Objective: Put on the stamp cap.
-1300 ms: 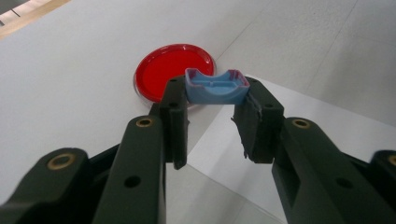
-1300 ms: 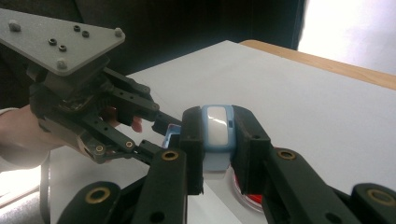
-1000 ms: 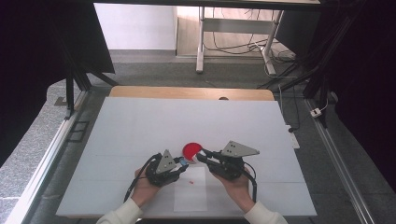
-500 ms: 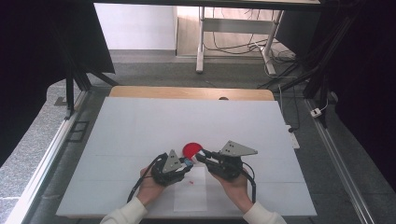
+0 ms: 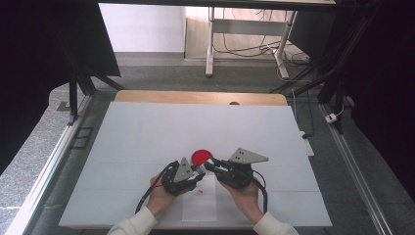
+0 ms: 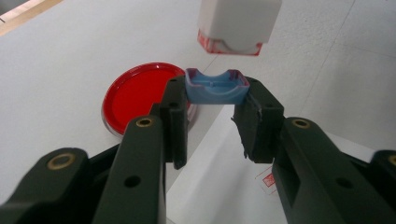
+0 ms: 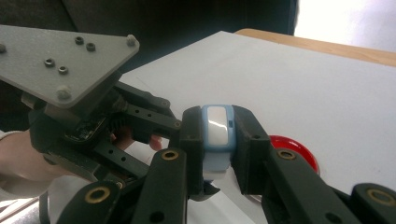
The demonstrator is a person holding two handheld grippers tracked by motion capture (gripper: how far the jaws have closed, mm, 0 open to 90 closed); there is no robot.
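Observation:
My left gripper (image 6: 215, 93) is shut on a small blue cap (image 6: 215, 84), open side up. Just above the cap hangs a white stamp body (image 6: 238, 23) with a red underside. In the right gripper view my right gripper (image 7: 218, 128) is shut on that stamp (image 7: 217, 140), white with a blue band. In the high view the left gripper (image 5: 198, 170) and right gripper (image 5: 210, 165) meet tip to tip near the table's front. A round red ink dish (image 5: 201, 156) lies just behind them. The left gripper (image 7: 154, 128) also shows up close in the right gripper view.
A white paper sheet (image 5: 199, 208) lies under the hands and carries a small red stamp mark (image 5: 201, 191). The white table top (image 5: 147, 132) stretches wide on all sides, with a wooden strip (image 5: 195, 97) along its far edge. Cables trail from both grippers.
The left gripper has edged slightly to the right, closer to the right gripper. The right gripper and the red dish have stayed put.

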